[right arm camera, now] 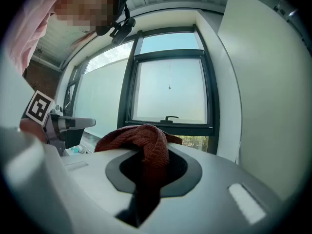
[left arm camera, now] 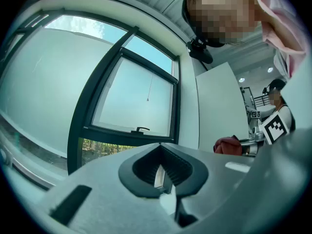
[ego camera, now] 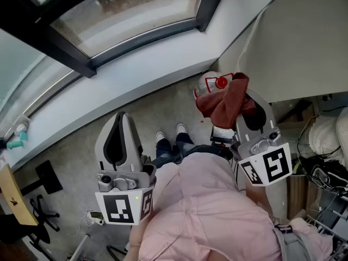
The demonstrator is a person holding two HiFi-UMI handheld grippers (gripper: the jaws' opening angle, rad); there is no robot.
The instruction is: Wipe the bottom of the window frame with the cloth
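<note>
Right now the cloth (ego camera: 227,103) hangs bunched in the right gripper (ego camera: 247,106), whose jaws are clamped on it. It is well short of the window frame (ego camera: 144,41), touching neither its bottom rail nor the white ledge (ego camera: 136,78) below. The left gripper (ego camera: 120,119) holds nothing, its jaws drawn together with barely a sliver between them. Wiping looks not yet begun. Since the cloth is pinched as a loose wad, I judge it may slip out or fold back once pressed along the rail, letting the hard jaw tips scrape the frame. A bottle (ego camera: 213,84) on the floor, in the corner by the ledge's right end, could be kicked on stepping forward
</note>
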